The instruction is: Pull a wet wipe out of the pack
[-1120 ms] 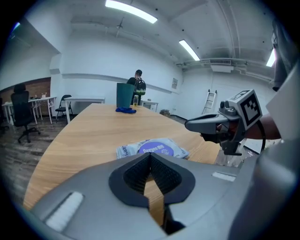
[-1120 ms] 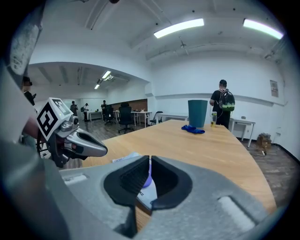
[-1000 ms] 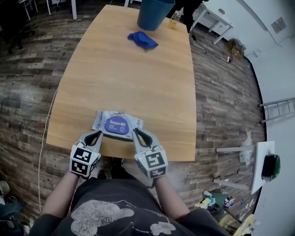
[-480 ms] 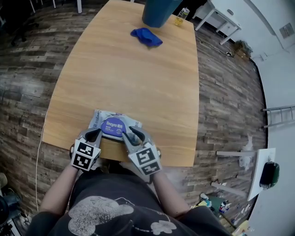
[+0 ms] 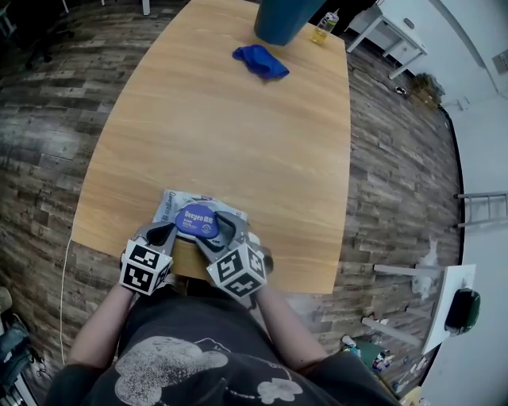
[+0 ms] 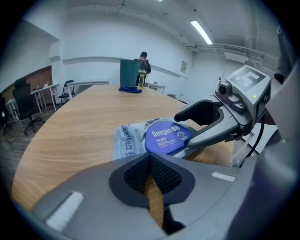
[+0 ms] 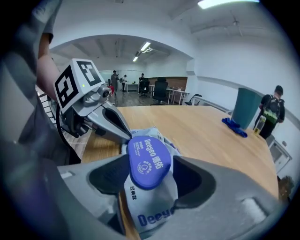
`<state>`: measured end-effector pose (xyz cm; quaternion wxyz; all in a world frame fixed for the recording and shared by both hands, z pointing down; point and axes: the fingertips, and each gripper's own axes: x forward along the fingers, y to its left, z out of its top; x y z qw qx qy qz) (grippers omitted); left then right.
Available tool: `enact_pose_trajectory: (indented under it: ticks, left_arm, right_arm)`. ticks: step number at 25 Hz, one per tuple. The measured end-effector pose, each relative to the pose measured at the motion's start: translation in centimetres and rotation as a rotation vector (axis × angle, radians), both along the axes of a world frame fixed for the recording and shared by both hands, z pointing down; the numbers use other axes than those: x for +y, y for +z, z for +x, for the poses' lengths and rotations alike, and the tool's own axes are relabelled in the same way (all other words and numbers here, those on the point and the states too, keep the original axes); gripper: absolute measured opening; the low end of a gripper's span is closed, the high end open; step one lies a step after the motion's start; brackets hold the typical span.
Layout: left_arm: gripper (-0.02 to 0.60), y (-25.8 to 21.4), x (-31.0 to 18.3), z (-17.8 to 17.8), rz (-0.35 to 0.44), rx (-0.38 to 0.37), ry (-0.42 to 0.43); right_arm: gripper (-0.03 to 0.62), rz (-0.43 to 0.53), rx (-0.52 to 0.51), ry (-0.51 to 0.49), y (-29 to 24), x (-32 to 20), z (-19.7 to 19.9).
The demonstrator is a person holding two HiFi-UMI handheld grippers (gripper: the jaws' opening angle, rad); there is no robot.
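Observation:
The wet wipe pack (image 5: 184,208) is a grey pouch with a round purple lid (image 5: 198,222), lying near the front edge of the wooden table (image 5: 238,143). My right gripper (image 5: 216,231) stands open; its jaws have just been opening and straddle the lid (image 7: 147,161) from the near side. My left gripper (image 5: 168,232) is shut with nothing between its fingers, its tips at the pack's left near edge. In the left gripper view the pack (image 6: 129,140) lies just beyond the shut tips (image 6: 150,158), with the right gripper (image 6: 208,126) reaching over it.
At the far end of the table stand a teal bin (image 5: 284,20) and a small yellow bottle (image 5: 323,26), with a crumpled blue cloth (image 5: 260,62) in front of them. The table's front edge (image 5: 278,281) is right below the grippers. People stand far off in the room.
The right gripper has rolled and shifted left onto the pack, and its jaws have spread from nearly shut to wide. The left gripper has sunk slightly toward the pack's edge.

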<state>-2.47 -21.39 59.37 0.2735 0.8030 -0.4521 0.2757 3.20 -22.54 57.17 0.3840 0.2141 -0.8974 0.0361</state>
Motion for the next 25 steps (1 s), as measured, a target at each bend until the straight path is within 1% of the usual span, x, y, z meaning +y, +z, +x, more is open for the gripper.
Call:
enact_pose_trajectory:
  ticks: [5, 7, 11, 13, 16, 22, 25]
  left_arm:
    - [0.018, 0.1, 0.1, 0.1, -0.022, 0.015, 0.017]
    - [0.018, 0.1, 0.0, 0.2, -0.038, 0.026, 0.024]
    - [0.018, 0.0, 0.1, 0.3, -0.069, 0.049, 0.047]
    - [0.018, -0.1, 0.2, 0.2, -0.073, 0.042, 0.076]
    - [0.018, 0.0, 0.4, 0.0, -0.058, 0.019, 0.124]
    - [0.018, 0.4, 0.6, 0.1, -0.095, 0.043, 0.172]
    - [0.018, 0.4, 0.5, 0.2, -0.099, 0.047, 0.191]
  right_arm:
    - [0.295, 0.020, 0.093, -0.114, 1.1, -0.1, -1.2]
    - [0.299, 0.020, 0.113, -0.135, 1.4, -0.2, -1.3]
    - [0.301, 0.004, 0.121, -0.128, 1.5, -0.2, -1.2]
    - [0.301, -0.007, 0.122, -0.119, 1.6, -0.2, -1.2]
    - [0.300, -0.032, 0.122, -0.103, 1.8, -0.3, -1.1]
    - [0.299, -0.126, 0.102, -0.101, 1.9, -0.4, -1.0]
    - [0.298, -0.173, 0.098, -0.105, 1.8, -0.5, -0.9]
